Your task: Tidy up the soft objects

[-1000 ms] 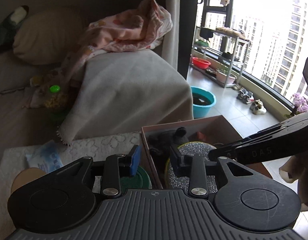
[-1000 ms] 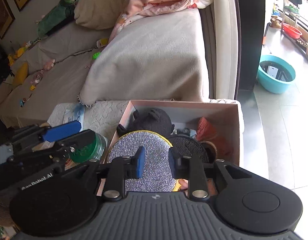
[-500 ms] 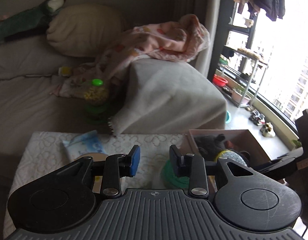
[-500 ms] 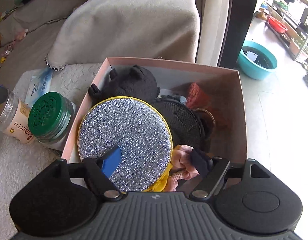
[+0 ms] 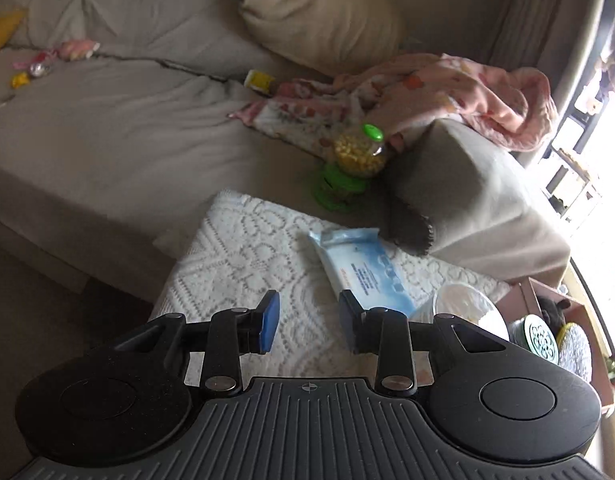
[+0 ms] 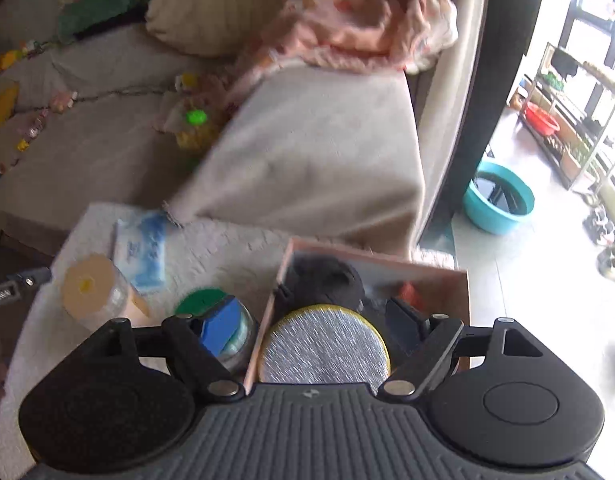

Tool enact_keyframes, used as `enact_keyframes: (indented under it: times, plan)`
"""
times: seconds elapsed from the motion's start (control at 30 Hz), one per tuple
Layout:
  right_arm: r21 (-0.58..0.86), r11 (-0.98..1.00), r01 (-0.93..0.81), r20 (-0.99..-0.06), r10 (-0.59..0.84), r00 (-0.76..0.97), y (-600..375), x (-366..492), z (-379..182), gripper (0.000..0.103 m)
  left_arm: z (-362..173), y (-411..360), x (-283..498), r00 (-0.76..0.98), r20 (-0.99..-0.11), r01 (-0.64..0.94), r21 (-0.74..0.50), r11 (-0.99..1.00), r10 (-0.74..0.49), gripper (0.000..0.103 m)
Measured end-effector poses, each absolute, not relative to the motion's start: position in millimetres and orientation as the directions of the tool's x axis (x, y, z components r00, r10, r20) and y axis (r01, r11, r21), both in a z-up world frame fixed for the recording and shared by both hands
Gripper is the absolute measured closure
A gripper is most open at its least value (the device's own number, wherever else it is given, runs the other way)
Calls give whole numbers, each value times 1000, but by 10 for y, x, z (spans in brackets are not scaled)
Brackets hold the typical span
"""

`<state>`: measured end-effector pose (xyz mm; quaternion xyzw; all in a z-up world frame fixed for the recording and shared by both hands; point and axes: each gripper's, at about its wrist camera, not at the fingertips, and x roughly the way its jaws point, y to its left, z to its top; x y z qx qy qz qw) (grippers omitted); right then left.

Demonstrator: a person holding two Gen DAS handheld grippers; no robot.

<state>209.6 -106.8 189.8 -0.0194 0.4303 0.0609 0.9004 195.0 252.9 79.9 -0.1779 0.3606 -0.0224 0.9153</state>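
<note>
A pink box [image 6: 435,280] on the lace-covered table [image 6: 227,248] holds a black plush toy [image 6: 323,280], a round silver sequin pouch [image 6: 325,354] and a red item [image 6: 409,292]. My right gripper [image 6: 311,328] is wide open and empty, just above the pouch. My left gripper [image 5: 309,322] is open and empty over the lace cloth [image 5: 243,256], next to a blue wipes pack [image 5: 363,268]. The box edge shows at the far right of the left wrist view [image 5: 523,294]. A pink blanket [image 5: 447,96] lies on the sofa.
A green-lidded jar [image 6: 211,308] and a tan-lidded jar [image 6: 93,292] stand left of the box. A corn-filled toy dispenser [image 5: 355,160] sits on the sofa by a beige pillow [image 5: 319,20]. A teal basin [image 6: 497,198] is on the floor.
My left gripper has swung left, from the box to the lace cloth and wipes pack. My right gripper has opened wide over the sequin pouch and tilted up.
</note>
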Motion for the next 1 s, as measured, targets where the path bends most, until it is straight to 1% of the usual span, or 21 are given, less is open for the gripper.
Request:
enact_keyframes:
  times: [0.03,0.1,0.17,0.2,0.3,0.4,0.47,0.57,0.7,0.8,0.9,0.93,1.0]
  plan:
    - [30,990,-139,-754,113,647,-1004,2096,2018,17,798,2586,2008,735,-652,-96,-370,924,-185,67]
    - [56,981,-185,-720,168,673,-831,2144,2223,15,777,2643,2193,711,-662,-105,-434,895,-237,67]
    - [92,968,-234,-724,226,651,-679,2248,2309,15,751,2589,2379,685,-672,-96,-465,880,-281,67]
    - [115,961,-251,-733,252,632,-622,2312,2315,15,747,2530,2471,672,-683,-90,-460,884,-286,67]
    - [160,945,-286,-744,306,594,-476,2454,2250,15,796,2263,2748,621,-729,-27,-386,922,-287,67]
    - [114,936,-333,-732,306,608,-385,2386,2120,15,904,1870,3010,553,-784,101,-271,957,-281,67]
    - [90,928,-361,-731,307,610,-409,2345,2034,15,934,1650,3188,488,-831,149,-221,964,-265,67]
    - [88,921,-379,-722,321,612,-543,2326,1937,15,888,1418,3461,402,-890,132,-178,975,-216,67]
    - [103,925,-365,-705,326,630,-779,2308,1858,15,732,1261,3743,311,-936,67,-153,986,-166,67]
    - [112,925,-362,-706,331,627,-915,2308,1771,15,581,1144,3845,264,-962,71,-54,996,-71,67]
    - [117,927,-356,-707,329,625,-1011,2332,1669,15,485,1062,3927,228,-974,120,28,992,0,67]
    - [125,928,-352,-708,332,624,-1038,2346,1634,15,484,1074,3948,225,-974,113,24,993,-2,67]
    - [148,926,-348,-711,344,613,-1079,2370,1565,15,491,1113,3992,216,-975,88,-31,996,-50,70]
